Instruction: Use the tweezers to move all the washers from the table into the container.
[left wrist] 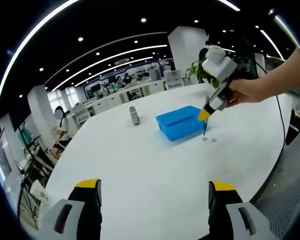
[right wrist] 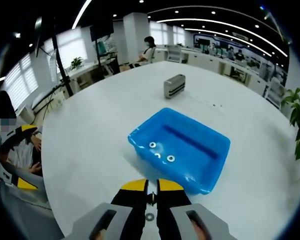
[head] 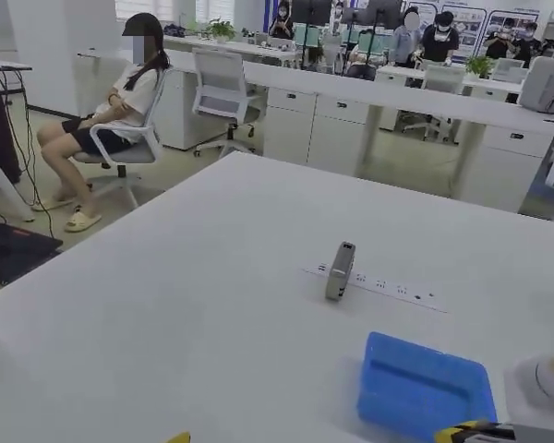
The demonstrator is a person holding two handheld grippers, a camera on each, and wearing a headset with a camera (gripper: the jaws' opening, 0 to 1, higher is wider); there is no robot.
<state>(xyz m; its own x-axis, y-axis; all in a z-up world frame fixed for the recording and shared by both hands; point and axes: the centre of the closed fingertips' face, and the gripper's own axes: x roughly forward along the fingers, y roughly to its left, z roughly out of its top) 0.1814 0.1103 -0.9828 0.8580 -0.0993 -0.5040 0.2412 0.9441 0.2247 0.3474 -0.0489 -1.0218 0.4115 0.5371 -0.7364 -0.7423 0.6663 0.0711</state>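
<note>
At six o'clock of the container (right wrist: 205, 175), the right gripper (right wrist: 151, 186), jaws clamped on the tweezers (left wrist: 204, 129), poises them tip-down over a washer (right wrist: 149, 217) on the tabletop (right wrist: 90, 150) to pinch it, while the left gripper (left wrist: 155, 192) idles, jaws wide open.

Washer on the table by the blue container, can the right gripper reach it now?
Probably yes: the right gripper holds the tweezers just above the washer, with bare table around it and the container set apart.
</note>
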